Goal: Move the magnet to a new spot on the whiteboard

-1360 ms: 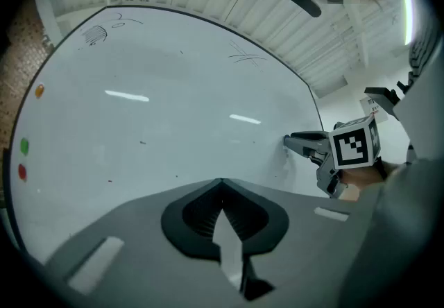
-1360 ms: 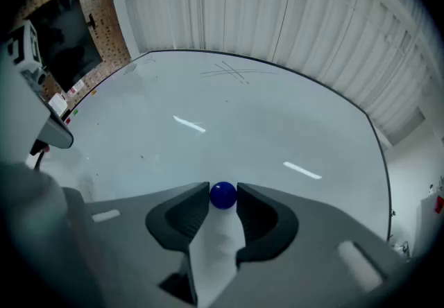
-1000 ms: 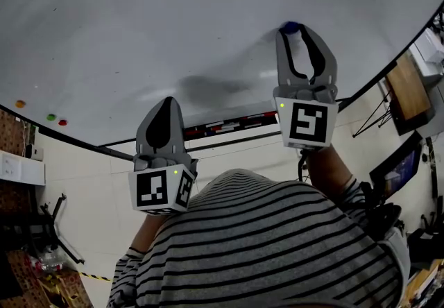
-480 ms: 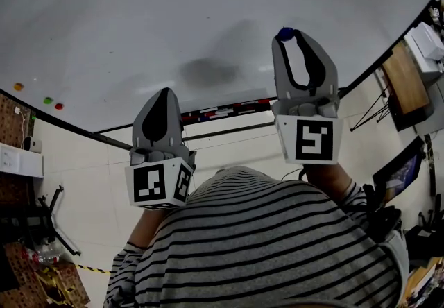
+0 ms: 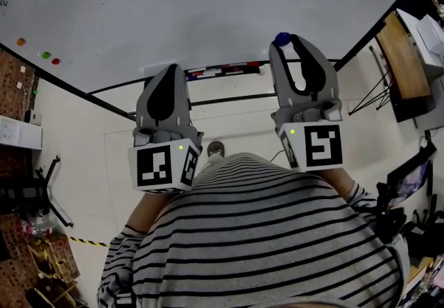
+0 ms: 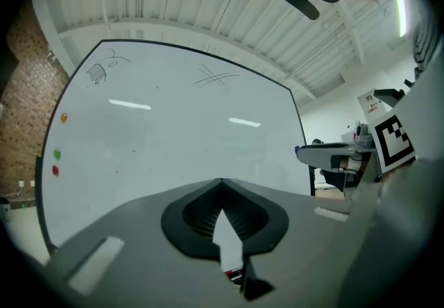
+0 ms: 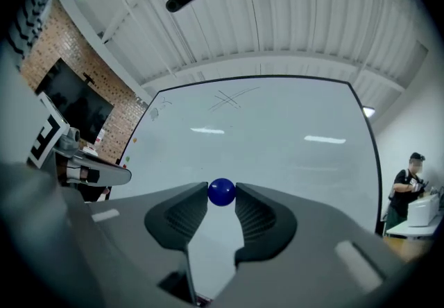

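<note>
A small round blue magnet (image 7: 222, 192) is pinched between the tips of my right gripper (image 7: 222, 193). In the head view the blue magnet (image 5: 282, 39) shows at the tip of the right gripper (image 5: 284, 41), held off the whiteboard (image 5: 208, 1), in front of its lower edge. The whiteboard (image 7: 257, 140) fills the space ahead of that gripper. My left gripper (image 5: 166, 71) is shut with nothing in it and hangs lower left, also away from the board. Its tips meet in the left gripper view (image 6: 222, 182).
Orange (image 5: 21, 41), green (image 5: 46, 55) and red (image 5: 55, 61) magnets sit at the board's left edge. A marker tray (image 5: 222, 69) runs under the board. A brick wall (image 6: 21, 112) stands left. Desks and equipment (image 5: 416, 43) are at the right, a person (image 7: 406, 185) beyond.
The right gripper has pulled the blue magnet off the board and drawn back and down. The whole view has shifted, so the board sits higher and farther away. Left gripper stayed shut.
</note>
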Motion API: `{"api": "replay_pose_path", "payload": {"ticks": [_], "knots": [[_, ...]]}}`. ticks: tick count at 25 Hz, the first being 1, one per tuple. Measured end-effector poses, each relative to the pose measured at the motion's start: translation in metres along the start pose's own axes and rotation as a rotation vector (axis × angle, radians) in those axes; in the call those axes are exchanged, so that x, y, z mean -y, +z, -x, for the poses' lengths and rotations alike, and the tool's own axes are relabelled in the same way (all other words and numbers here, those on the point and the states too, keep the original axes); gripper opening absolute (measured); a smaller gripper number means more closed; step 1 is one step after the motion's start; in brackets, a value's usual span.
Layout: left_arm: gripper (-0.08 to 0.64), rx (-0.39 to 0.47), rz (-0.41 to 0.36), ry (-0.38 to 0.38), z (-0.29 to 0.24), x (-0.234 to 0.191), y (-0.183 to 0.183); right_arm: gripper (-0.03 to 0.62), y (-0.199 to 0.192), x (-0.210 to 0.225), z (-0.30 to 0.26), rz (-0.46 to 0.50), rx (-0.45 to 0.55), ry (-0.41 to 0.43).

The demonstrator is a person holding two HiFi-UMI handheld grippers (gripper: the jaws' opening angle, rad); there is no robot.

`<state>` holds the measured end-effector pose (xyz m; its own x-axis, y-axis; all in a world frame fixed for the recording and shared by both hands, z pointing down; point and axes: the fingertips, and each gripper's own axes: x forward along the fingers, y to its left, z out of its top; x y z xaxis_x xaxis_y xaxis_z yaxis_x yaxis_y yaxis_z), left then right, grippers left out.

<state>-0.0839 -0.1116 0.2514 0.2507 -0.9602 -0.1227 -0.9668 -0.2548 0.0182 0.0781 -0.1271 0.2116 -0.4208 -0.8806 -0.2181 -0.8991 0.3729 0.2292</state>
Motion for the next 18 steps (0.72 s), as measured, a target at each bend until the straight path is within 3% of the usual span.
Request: {"api": "replay_pose_path", "payload": {"ticks": [8,18], "knots": [[0.015,-0.003,-0.043,0.015,0.046,0.038,0.002,0.124,-0.017,-0.002,0.058,-0.053,-0.065,0.052],[0.015,-0.007,-0.038,0.029,0.070,0.058,-0.001,0.124,-0.013,-0.002,0.086,-0.082,-0.045,0.070]]}}
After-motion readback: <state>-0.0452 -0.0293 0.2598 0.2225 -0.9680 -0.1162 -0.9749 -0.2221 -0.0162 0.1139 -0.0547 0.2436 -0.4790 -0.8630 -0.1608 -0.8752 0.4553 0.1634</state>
